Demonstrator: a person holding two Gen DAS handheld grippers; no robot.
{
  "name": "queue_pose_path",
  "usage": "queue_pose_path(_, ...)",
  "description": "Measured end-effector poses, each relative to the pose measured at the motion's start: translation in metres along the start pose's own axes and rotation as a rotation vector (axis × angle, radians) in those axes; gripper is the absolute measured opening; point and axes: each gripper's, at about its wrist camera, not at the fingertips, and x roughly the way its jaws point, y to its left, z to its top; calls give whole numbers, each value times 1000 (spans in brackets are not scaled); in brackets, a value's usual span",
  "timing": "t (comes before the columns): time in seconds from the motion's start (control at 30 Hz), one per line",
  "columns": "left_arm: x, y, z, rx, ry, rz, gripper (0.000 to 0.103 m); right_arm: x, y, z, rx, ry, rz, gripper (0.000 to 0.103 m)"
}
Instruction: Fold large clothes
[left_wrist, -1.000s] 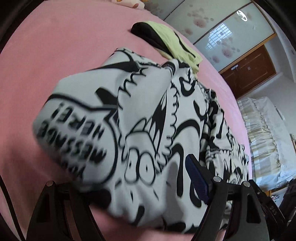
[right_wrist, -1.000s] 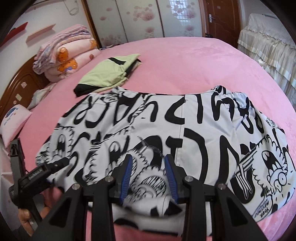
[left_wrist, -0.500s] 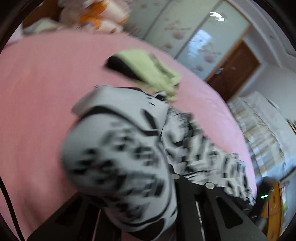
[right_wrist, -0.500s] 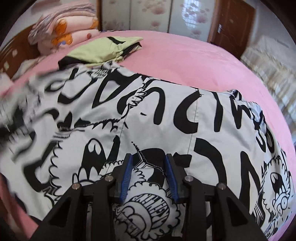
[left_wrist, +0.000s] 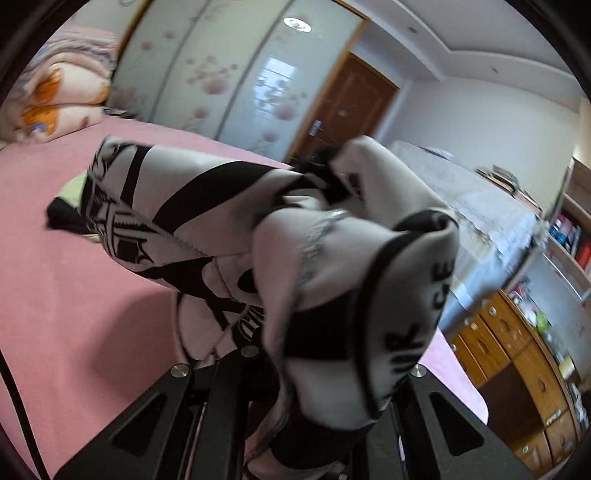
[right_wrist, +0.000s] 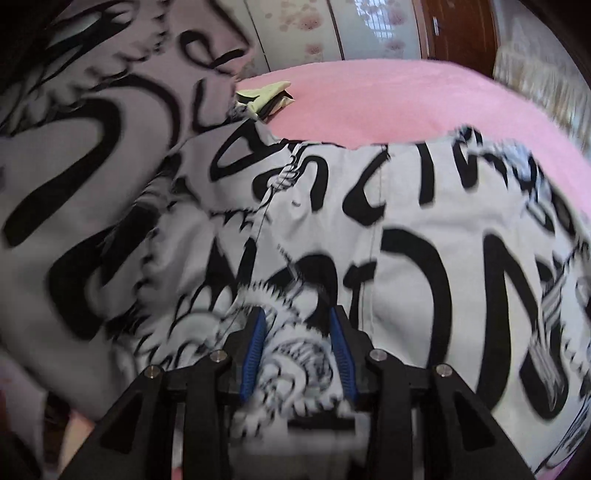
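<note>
Left wrist view: the left gripper (left_wrist: 295, 373) is clamped on a bunched corner of the black-and-white printed garment (left_wrist: 332, 258), lifted above the pink bed (left_wrist: 74, 295). The right gripper (right_wrist: 299, 343) is pressed half-open onto the spread part. Loosely pinched cloth could slip, or the fold be dragged askew.

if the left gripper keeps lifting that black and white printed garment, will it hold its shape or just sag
Probably sag: the printed garment already bunches and drapes over the left gripper. It looks light, since one pinched edge lifts a large flap. The part still on the pink bed will likely drag.
</note>
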Motion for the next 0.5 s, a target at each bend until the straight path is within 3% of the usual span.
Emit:
queue_pose_path(0.1, 10, -31, -1, 60, 16, -29, 9, -24, -14, -16, 21, 15, 76, 36)
queue_pose_path(0.23, 38, -77, -9, 149, 54, -65, 9, -68, -41, -33, 71, -2, 84, 36)
queue_pose_path(0.3, 59, -104, -15, 190, 84, -90, 9, -93, -62, -42, 110, -25, 39, 36)
queue_pose_path(0.43, 106, -147, -40, 238, 151, -147, 9, -137, -113, -65, 178, -44, -187, 36)
queue_pose_path(0.5, 135, -161, -56, 273, 206, -136, 10, -148, -131, -76, 209, -29, -265, 36)
